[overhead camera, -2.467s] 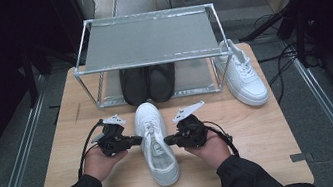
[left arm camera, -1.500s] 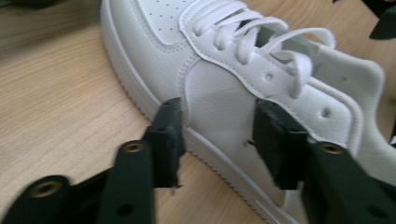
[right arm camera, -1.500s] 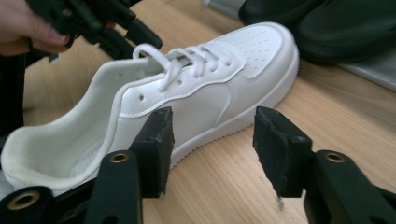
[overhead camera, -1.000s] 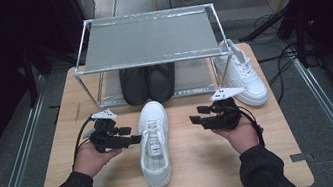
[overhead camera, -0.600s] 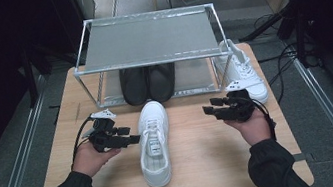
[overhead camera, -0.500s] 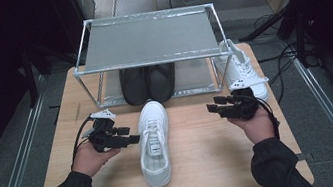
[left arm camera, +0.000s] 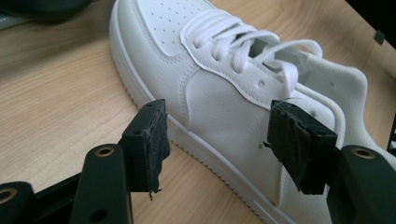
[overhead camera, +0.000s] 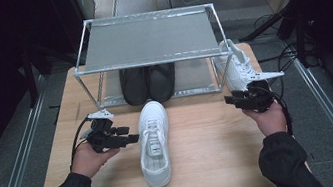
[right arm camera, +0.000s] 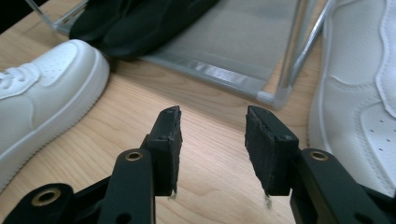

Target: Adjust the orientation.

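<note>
The left gripper (overhead camera: 131,139) is level, jaws wide apart, just left of the centre shoe (overhead camera: 154,143). The right gripper (overhead camera: 230,99) (jaws just closing, nothing between) sits well right of it.

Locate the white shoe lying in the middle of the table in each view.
High view: white shoe at centre, toe toward the rack.
Left gripper view: fills the upper right, its side between the open fingers.
Right gripper view: its toe at the left edge.
Shared landmark: the black shoes beyond its toe.

A pale wooden table (overhead camera: 211,132) stands on grey floor (overhead camera: 3,165), dark surroundings.
</note>
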### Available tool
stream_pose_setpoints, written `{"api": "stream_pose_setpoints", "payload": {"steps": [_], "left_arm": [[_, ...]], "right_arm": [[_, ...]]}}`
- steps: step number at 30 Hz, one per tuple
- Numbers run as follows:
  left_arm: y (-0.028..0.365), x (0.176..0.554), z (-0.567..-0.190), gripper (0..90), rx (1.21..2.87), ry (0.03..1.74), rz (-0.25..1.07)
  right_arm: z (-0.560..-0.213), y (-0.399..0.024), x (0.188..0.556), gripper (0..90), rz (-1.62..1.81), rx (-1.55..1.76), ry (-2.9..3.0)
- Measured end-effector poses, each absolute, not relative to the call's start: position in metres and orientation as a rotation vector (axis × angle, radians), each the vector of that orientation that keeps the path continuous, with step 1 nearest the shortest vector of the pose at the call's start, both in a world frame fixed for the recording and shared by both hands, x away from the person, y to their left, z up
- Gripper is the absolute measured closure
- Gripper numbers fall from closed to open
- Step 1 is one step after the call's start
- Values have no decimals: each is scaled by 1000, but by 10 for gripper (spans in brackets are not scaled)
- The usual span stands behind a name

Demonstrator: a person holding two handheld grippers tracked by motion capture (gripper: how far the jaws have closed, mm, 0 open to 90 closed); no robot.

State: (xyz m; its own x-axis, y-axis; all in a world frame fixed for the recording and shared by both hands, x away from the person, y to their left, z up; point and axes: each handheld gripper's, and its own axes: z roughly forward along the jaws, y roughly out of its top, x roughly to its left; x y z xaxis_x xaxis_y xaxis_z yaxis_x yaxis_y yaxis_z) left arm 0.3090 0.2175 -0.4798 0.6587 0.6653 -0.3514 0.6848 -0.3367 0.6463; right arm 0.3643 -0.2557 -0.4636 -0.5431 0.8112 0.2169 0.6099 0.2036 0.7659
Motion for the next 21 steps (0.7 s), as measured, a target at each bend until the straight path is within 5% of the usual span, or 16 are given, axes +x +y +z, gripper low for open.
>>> {"api": "stream_pose_setpoints", "payload": {"steps": [21], "left_arm": [[224,286,-478,379,2057,1033,-65]], "right_arm": [[-462,-283,435,662,1115,1445,2187]]}}
